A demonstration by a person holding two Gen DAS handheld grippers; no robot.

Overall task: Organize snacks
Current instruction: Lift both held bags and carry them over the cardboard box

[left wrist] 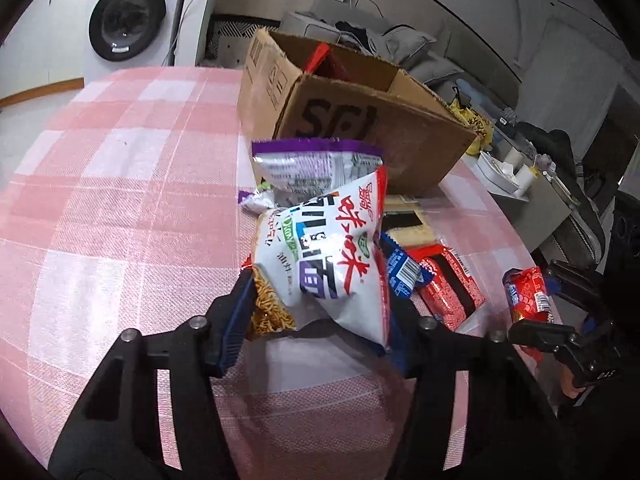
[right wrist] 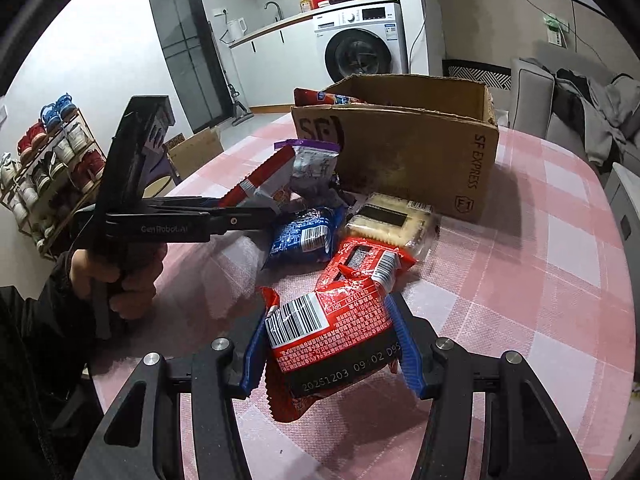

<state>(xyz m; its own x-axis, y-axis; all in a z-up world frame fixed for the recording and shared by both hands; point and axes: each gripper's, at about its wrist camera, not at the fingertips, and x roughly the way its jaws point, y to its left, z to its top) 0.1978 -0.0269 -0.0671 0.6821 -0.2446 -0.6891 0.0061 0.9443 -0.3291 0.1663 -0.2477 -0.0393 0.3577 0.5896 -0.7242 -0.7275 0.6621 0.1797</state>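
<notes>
My left gripper [left wrist: 320, 296] is shut on a white noodle snack bag [left wrist: 320, 252] with red characters, held above the table in front of the cardboard box [left wrist: 360, 120]. In the right wrist view the left gripper [right wrist: 276, 208] holds that bag [right wrist: 264, 184] from the left. My right gripper [right wrist: 328, 344] is shut on a red snack packet [right wrist: 328, 336]; it also shows in the left wrist view [left wrist: 528, 296]. A purple-topped bag [left wrist: 320, 164], a blue packet [right wrist: 304, 236], a red packet [left wrist: 448, 284] and a cracker pack [right wrist: 388, 220] lie by the box [right wrist: 412, 152].
The open box holds a red packet [right wrist: 320, 98]. The pink checked tablecloth [left wrist: 120, 200] covers the round table. A washing machine [right wrist: 360, 44], a sofa [right wrist: 580, 120] and a shoe rack [right wrist: 48, 160] stand around the table.
</notes>
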